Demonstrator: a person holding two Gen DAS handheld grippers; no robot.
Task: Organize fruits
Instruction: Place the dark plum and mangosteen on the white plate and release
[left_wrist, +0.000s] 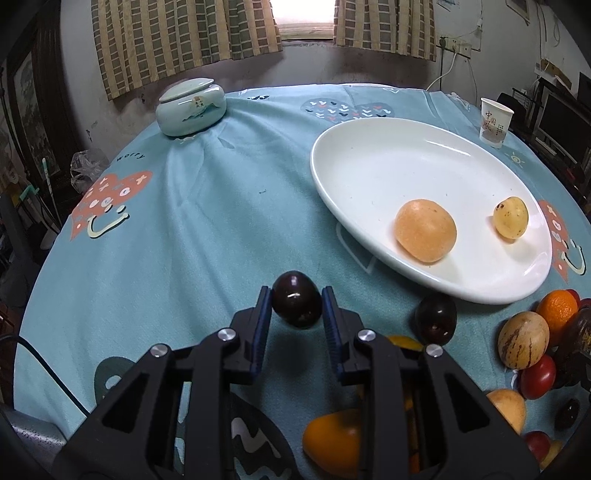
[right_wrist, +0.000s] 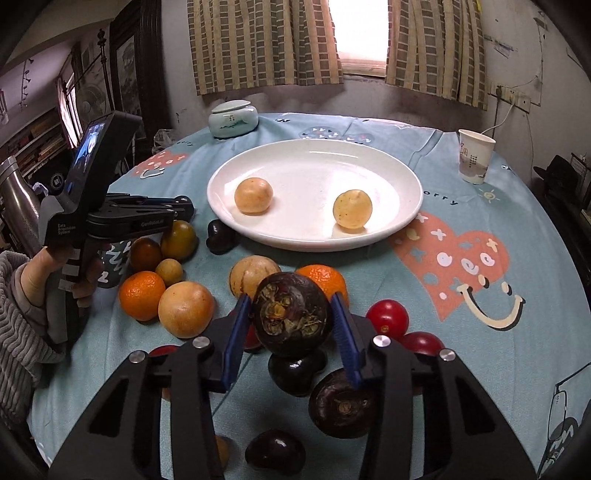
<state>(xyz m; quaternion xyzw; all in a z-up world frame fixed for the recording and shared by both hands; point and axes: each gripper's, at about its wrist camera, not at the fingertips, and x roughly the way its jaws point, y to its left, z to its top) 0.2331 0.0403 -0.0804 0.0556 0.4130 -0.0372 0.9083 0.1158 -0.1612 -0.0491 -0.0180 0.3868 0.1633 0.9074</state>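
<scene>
Fruit sorting was under way on a round tabletop (right_wrist: 480, 184) draped in a blue patterned cloth, with both grippers loaded. Seen from its own wrist camera, the left gripper (left_wrist: 296, 306) pinched a small dark plum (left_wrist: 296, 304) between its blue pads, held above the cloth, while the white plate (left_wrist: 369, 155) lay toward two o'clock and close by. From the right wrist camera, the right gripper (right_wrist: 293, 321) clamped a dark, rough-skinned round fruit (right_wrist: 291, 314) over the pile of loose fruit, the plate (right_wrist: 391, 173) lying at twelve o'clock, beyond the oranges. By appearances the left gripper sat nearer the plate's rim, its fingers pointing past the plate's left edge, so a swing to the right would likely be needed.

That plate held two pieces only: a pale orange fruit (left_wrist: 424, 230) and a smaller speckled yellow fruit (left_wrist: 511, 217), apart from each other. A lidded ceramic jar (left_wrist: 191, 107) stood closed at eleven o'clock, its contents hidden; a paper cup (left_wrist: 495, 122) stood at one o'clock, its inside unseen. Most fruit remained loose on the cloth, among them another dark plum (left_wrist: 436, 319) just beside the plate's near rim.
</scene>
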